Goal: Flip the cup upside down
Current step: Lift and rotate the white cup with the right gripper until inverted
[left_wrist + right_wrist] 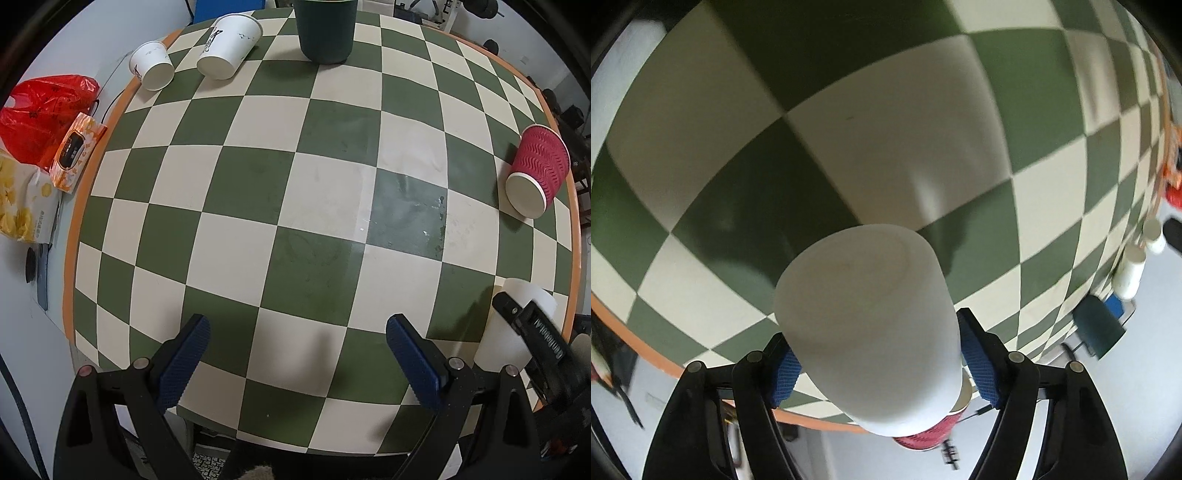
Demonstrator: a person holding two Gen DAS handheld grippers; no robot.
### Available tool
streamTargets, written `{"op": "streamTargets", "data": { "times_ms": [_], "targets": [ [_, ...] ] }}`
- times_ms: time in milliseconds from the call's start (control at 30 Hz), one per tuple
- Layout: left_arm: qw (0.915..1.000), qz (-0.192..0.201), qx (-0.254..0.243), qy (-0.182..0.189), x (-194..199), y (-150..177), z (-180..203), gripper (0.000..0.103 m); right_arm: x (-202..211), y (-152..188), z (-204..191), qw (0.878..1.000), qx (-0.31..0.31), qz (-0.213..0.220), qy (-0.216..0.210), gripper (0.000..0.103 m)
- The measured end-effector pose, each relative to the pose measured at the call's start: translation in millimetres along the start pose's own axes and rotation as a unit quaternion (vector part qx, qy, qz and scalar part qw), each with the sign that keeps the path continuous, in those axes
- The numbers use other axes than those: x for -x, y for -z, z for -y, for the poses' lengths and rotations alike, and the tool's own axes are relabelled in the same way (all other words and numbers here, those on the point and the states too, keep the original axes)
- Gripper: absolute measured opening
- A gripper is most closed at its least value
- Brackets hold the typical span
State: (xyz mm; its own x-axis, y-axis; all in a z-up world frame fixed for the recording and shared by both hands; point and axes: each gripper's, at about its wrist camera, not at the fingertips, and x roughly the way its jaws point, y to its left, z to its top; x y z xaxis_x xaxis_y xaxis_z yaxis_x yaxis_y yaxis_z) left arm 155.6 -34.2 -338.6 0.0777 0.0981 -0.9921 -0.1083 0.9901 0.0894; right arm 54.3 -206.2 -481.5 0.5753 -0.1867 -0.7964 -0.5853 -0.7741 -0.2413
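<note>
Checkered green-and-cream surface [325, 206] with an orange rim is carrying several cups: two white paper cups [192, 55] lying on their sides at the far left, a dark green cup [325, 31] standing at the far edge, a red ribbed cup [537, 171] on its side at the right edge.

Right tool [882, 369] is clenching the white cup [871, 332], blue pads pressing its wall from both sides near the wider end; the side grip is leaving both ends free, which suits a turn-over. Cup is being held at the surface's near right corner; contact with the surface cannot be told.

Closed base is pointing away from the right wrist camera toward the checks; long axis is running roughly along the fingers, rim toward the wrist.

Left tool [299, 362] is hanging released, holding nothing, above the near edge, apparently standing by.
</note>
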Motion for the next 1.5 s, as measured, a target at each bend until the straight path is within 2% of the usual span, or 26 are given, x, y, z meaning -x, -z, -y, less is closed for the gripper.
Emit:
{"op": "streamTargets", "data": {
  "times_ms": [100,167,233,300,333,367,433,500,567,600,667,700,767,967,1233,1367,1500],
  "targets": [
    [1.0000,0.001,0.006,-0.002,-0.1,-2.6,-5.1,0.098,1.0,4.3,23.1,0.998,-0.064,0.008,-0.026,0.078],
    [0.9999,0.003,0.013,-0.004,-0.2,-5.3,-10.2,0.098,0.7,8.4,41.7,0.990,-0.121,0.012,-0.064,0.078],
    [0.9997,0.005,0.022,-0.006,0.4,-8.8,-17.2,0.098,-2.0,16.0,63.5,0.974,-0.196,0.014,-0.116,0.078],
    [0.9995,0.007,0.030,-0.007,0.9,-12.2,-23.9,0.098,-9.2,27.1,88.0,0.942,-0.281,0.014,-0.183,0.077],
    [0.9994,0.008,0.034,-0.008,1.4,-13.9,-27.2,0.098,-12.8,32.9,97.4,0.924,-0.316,0.015,-0.213,0.077],
    [0.9993,0.009,0.037,-0.009,1.6,-15.1,-29.5,0.098,-18.1,41.6,109.0,0.897,-0.361,0.014,-0.253,0.077],
    [0.9990,0.012,0.042,-0.010,2.6,-17.4,-34.7,0.098,-27.0,53.4,123.7,0.855,-0.417,0.013,-0.307,0.077],
    [0.9988,0.013,0.045,-0.010,3.1,-19.0,-37.5,0.098,-40.4,67.1,137.1,0.796,-0.479,0.006,-0.369,0.077],
    [0.9988,0.016,0.046,-0.010,4.7,-19.5,-39.4,0.098,-52.2,76.5,143.5,0.744,-0.522,-0.003,-0.417,0.077],
    [0.9987,0.016,0.046,-0.010,5.0,-19.6,-39.6,0.098,-60.3,81.3,145.3,0.712,-0.544,-0.010,-0.444,0.077],
    [0.9988,0.017,0.046,-0.010,5.0,-19.1,-40.2,0.098,-75.3,88.7,145.4,0.657,-0.577,-0.026,-0.484,0.077],
    [0.9988,0.017,0.045,-0.010,4.9,-18.8,-40.3,0.098,-80.8,90.6,145.3,0.640,-0.588,-0.031,-0.494,0.077],
    [0.9989,0.017,0.042,-0.011,4.1,-17.5,-40.0,0.098,-89.5,93.3,145.5,0.617,-0.606,-0.040,-0.500,0.077],
    [0.9991,0.011,0.040,-0.008,-1.8,-14.5,-40.2,0.098,-100.7,100.5,141.4,0.579,-0.643,-0.042,-0.499,0.078],
    [0.9993,-0.005,0.033,0.016,-12.5,-14.1,-35.4,0.098,-104.8,101.7,140.6,0.562,-0.661,-0.042,-0.495,0.078],
    [0.9994,-0.006,0.029,0.016,-13.4,-13.7,-32.9,0.098,-100.1,105.8,120.3,0.555,-0.663,-0.046,-0.500,0.079],
    [0.9996,-0.004,0.023,0.014,-11.7,-13.0,-29.8,0.098,-105.1,108.6,120.4,0.548,-0.663,-0.048,-0.508,0.079]
  ]
}}
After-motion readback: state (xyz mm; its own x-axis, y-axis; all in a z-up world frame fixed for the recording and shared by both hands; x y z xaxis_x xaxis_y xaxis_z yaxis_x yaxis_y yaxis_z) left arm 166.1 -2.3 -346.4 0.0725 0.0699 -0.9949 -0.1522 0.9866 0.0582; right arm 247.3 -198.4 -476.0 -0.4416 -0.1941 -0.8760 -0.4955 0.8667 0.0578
